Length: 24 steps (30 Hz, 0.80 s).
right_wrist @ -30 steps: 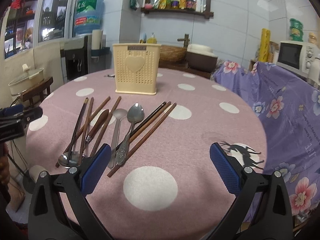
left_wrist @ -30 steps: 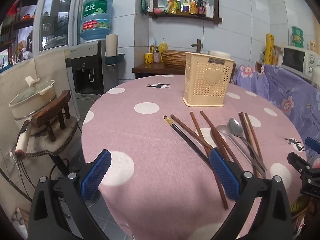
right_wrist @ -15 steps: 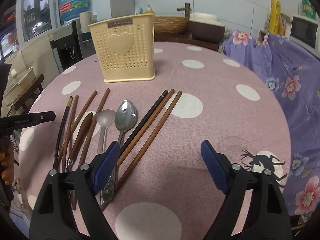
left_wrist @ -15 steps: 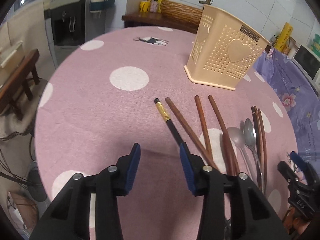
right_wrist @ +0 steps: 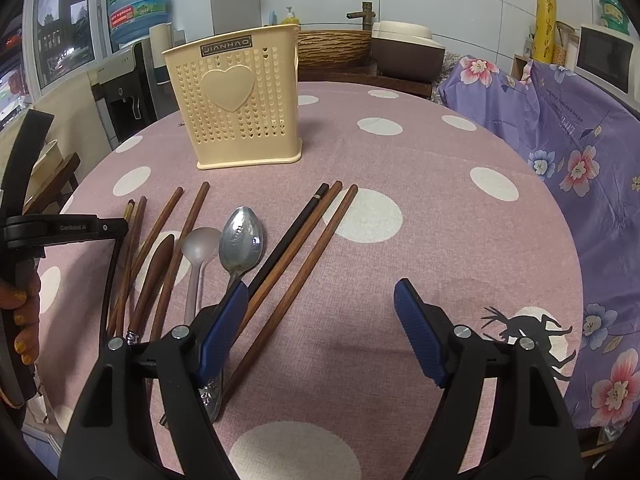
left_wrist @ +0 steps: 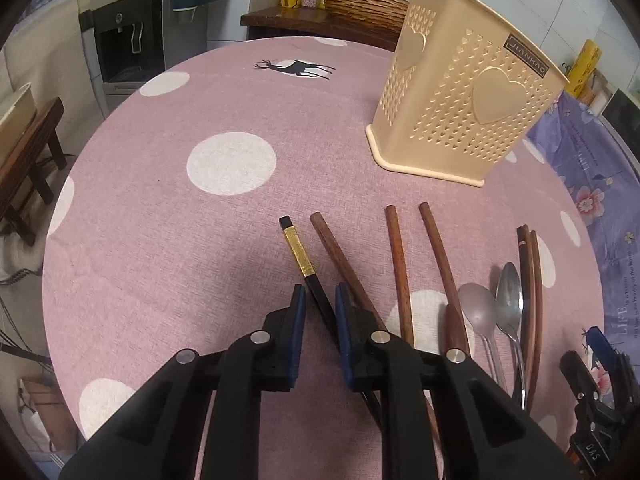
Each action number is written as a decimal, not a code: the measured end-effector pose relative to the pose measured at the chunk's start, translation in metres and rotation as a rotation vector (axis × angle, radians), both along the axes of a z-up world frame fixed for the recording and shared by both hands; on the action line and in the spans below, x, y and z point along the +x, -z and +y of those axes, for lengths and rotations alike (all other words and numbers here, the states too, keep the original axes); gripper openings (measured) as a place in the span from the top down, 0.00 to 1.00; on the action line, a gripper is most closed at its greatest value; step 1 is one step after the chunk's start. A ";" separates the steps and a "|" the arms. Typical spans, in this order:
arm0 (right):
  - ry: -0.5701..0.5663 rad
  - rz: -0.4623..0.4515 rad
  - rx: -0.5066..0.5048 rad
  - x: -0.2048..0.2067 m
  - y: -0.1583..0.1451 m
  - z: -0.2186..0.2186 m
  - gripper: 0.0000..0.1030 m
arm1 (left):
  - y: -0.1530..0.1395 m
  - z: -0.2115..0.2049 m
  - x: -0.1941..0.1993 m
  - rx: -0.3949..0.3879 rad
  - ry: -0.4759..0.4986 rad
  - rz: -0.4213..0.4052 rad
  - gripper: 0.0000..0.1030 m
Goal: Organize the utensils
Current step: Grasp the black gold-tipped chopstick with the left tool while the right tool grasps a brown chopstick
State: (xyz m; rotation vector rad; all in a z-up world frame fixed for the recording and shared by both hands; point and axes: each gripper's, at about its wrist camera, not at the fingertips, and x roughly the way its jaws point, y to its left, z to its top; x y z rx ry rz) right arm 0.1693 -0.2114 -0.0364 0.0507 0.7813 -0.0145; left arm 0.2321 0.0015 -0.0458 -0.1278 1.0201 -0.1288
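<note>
**Black chopstick bracketed at the table's near edge**

Between the blue pads of the left gripper (left_wrist: 320, 300), the black chopstick with a gold band (left_wrist: 306, 266) is bracketed; the jaws are drawn close on either side of it, though whether the pads actually press on it cannot be told. Just beside it, toward the right, a brown wooden chopstick (left_wrist: 340, 256) is laid, its lower part passing under the right-hand pad. Further right, two more wooden chopsticks (left_wrist: 398, 264), two metal spoons (left_wrist: 476, 308) and another pair of chopsticks (left_wrist: 530, 280) are spread across the pink dotted tablecloth (left_wrist: 180, 240) near the table's front edge. Behind them, toward the far edge, the cream perforated utensil holder (left_wrist: 460, 112) is seen standing upright.

The right gripper (right_wrist: 316, 324) is held with its jaws wide apart and nothing between them, low over the cloth, its left pad (right_wrist: 222, 328) overlapping the handle of the larger spoon (right_wrist: 240, 240) and the black chopstick beside it (right_wrist: 292, 232). At the left edge of the right wrist view, the left gripper's frame (right_wrist: 64, 228) is visible.
</note>
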 end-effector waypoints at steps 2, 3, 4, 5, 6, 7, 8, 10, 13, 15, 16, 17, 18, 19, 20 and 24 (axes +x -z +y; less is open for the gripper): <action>0.004 0.007 0.013 0.003 0.000 -0.003 0.27 | 0.000 -0.001 0.003 0.012 0.006 0.003 0.86; 0.004 0.015 0.029 0.005 0.001 -0.006 0.31 | 0.000 -0.001 0.005 0.018 0.008 0.002 0.86; 0.007 0.031 0.055 0.010 0.002 -0.009 0.33 | 0.000 -0.001 0.008 0.016 0.008 0.003 0.86; 0.014 0.043 0.069 0.014 0.003 -0.012 0.38 | 0.000 0.000 0.012 0.013 0.006 0.007 0.87; 0.023 0.053 0.076 0.019 0.004 -0.014 0.42 | -0.001 0.000 0.016 0.012 0.006 0.014 0.87; 0.025 0.061 0.086 0.024 0.004 -0.016 0.44 | -0.001 0.000 0.019 0.010 0.004 0.020 0.87; 0.031 0.076 0.103 0.031 0.005 -0.019 0.48 | -0.001 0.000 0.021 0.009 0.003 0.024 0.88; 0.048 0.099 0.146 0.043 0.007 -0.024 0.52 | -0.001 -0.002 0.023 0.019 0.005 0.021 0.88; 0.068 0.134 0.154 0.064 0.011 -0.025 0.62 | 0.000 -0.003 0.019 0.030 0.008 0.005 0.88; 0.081 0.155 0.141 0.075 0.015 -0.023 0.69 | 0.000 -0.003 0.015 0.027 0.011 -0.001 0.88; 0.085 0.168 0.141 0.080 0.017 -0.023 0.70 | 0.000 -0.004 0.013 0.025 0.014 0.000 0.88; 0.086 0.176 0.145 0.082 0.018 -0.023 0.73 | 0.000 -0.005 0.011 0.024 0.018 0.001 0.88; 0.092 0.182 0.143 0.085 0.020 -0.021 0.73 | 0.000 -0.006 0.009 0.026 0.023 0.000 0.87; 0.096 0.179 0.134 0.086 0.020 -0.021 0.74 | 0.000 -0.008 0.006 0.030 0.026 -0.003 0.87; 0.096 0.178 0.121 0.088 0.020 -0.019 0.74 | 0.000 -0.009 0.005 0.035 0.028 -0.005 0.87; 0.105 0.176 0.085 0.096 0.020 -0.014 0.79 | 0.000 -0.014 0.009 0.057 0.034 -0.015 0.87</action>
